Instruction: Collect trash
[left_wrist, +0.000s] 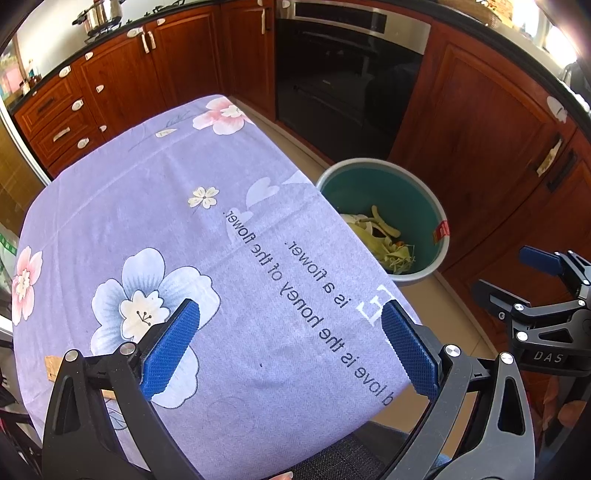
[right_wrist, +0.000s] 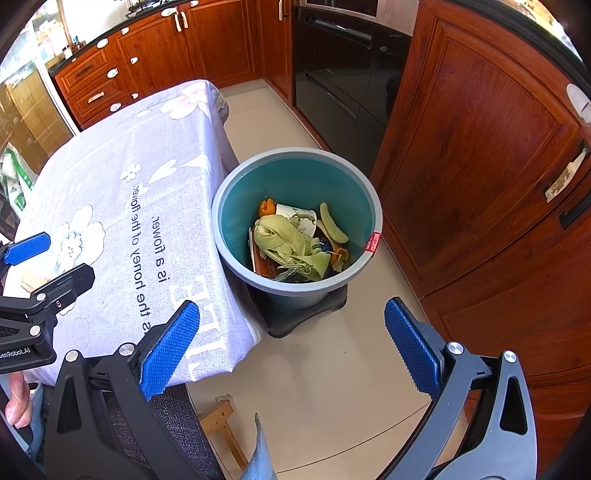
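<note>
Now both tongs, left (left_wrist: 290, 345) and right (right_wrist: 291, 345), gape empty; bin (right_wrist: 295, 155) seemingly holds peelings.

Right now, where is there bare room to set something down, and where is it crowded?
The tablecloth is bare from its far edge to the left hand-held gripper, save a brown scrap at the near-left edge. The floor between bin and right hand-held gripper is free. Inside the bin, corn husks and peels crowd the bottom.
</note>
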